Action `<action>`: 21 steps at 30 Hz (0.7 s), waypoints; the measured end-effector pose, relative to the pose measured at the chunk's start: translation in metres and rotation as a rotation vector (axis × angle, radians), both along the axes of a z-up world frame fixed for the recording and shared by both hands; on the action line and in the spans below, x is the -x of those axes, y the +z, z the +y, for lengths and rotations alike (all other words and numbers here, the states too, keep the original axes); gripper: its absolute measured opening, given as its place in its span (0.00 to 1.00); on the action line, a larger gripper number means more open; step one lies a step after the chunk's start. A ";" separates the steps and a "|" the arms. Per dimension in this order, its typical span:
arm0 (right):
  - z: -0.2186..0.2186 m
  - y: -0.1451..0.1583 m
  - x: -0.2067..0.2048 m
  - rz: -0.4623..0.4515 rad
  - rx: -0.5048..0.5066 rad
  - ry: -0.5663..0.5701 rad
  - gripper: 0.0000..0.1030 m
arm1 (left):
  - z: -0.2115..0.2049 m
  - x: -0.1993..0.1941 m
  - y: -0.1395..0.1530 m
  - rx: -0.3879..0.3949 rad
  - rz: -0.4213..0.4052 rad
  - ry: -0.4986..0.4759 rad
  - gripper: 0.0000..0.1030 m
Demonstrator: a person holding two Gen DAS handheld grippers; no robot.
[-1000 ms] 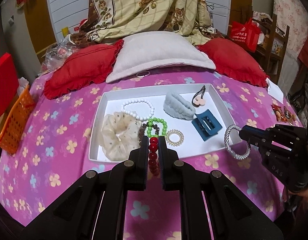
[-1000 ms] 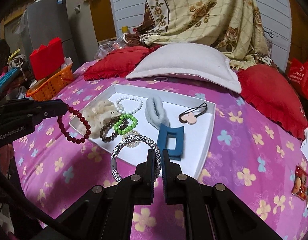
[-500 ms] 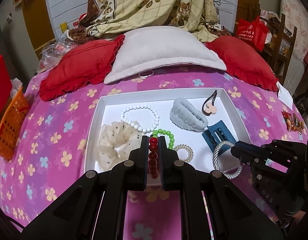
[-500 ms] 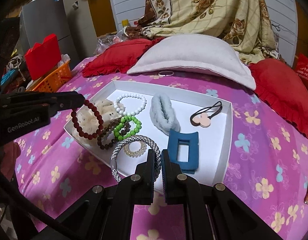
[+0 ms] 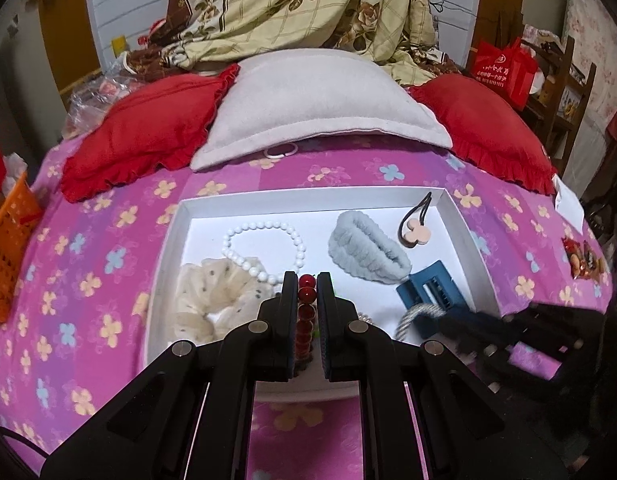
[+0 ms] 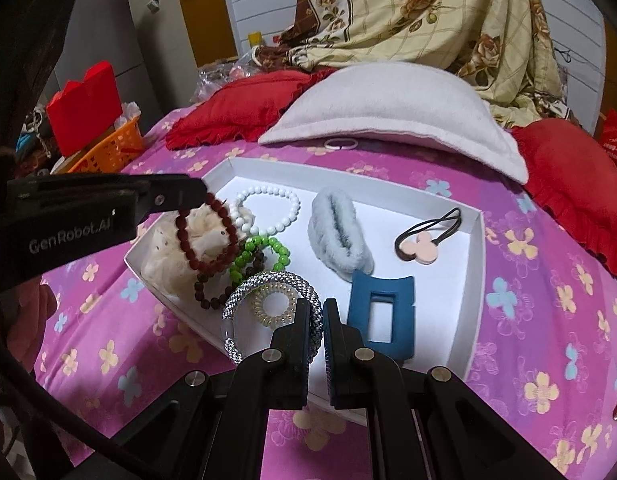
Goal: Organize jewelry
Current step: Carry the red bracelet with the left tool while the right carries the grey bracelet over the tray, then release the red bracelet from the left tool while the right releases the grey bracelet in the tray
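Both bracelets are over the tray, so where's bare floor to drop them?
Bare white tray floor lies behind the white bead bracelet, and between the grey scrunchie, pink hair tie and blue claw clip. The near-left corner is crowded.

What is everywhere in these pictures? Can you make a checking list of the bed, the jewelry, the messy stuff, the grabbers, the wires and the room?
Surface: pink flowered bedspread.
Job's things: white tray holding white bead bracelet, green bead bracelet, grey scrunchie, blue hair claw, cream scrunchie.
Clutter: small white ring beside grey pillow.
Grippers: left gripper shut on red bead bracelet; right gripper shut on silver bracelet.
Cables: black cable, lower left.
Surroundings: red pillows, orange basket.
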State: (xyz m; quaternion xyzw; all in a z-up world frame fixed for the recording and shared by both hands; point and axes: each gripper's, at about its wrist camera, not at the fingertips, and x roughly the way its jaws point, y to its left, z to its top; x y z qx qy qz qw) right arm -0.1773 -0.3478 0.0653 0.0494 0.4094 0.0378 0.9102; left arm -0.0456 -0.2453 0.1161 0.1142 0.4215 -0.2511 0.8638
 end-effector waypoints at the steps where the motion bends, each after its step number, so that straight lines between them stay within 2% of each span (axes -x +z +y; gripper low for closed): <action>1: 0.001 -0.002 -0.002 0.005 0.000 0.000 0.06 | -0.001 -0.002 -0.002 0.005 0.007 0.002 0.08; 7: 0.001 -0.016 -0.019 0.041 -0.008 -0.005 0.06 | -0.007 -0.018 -0.009 0.026 0.032 0.012 0.08; 12: 0.002 -0.032 -0.037 0.087 0.027 -0.020 0.06 | -0.008 -0.032 -0.026 0.010 0.049 0.035 0.08; 21: 0.006 -0.034 -0.061 0.077 0.092 -0.047 0.05 | 0.019 -0.046 -0.057 -0.025 0.079 0.123 0.08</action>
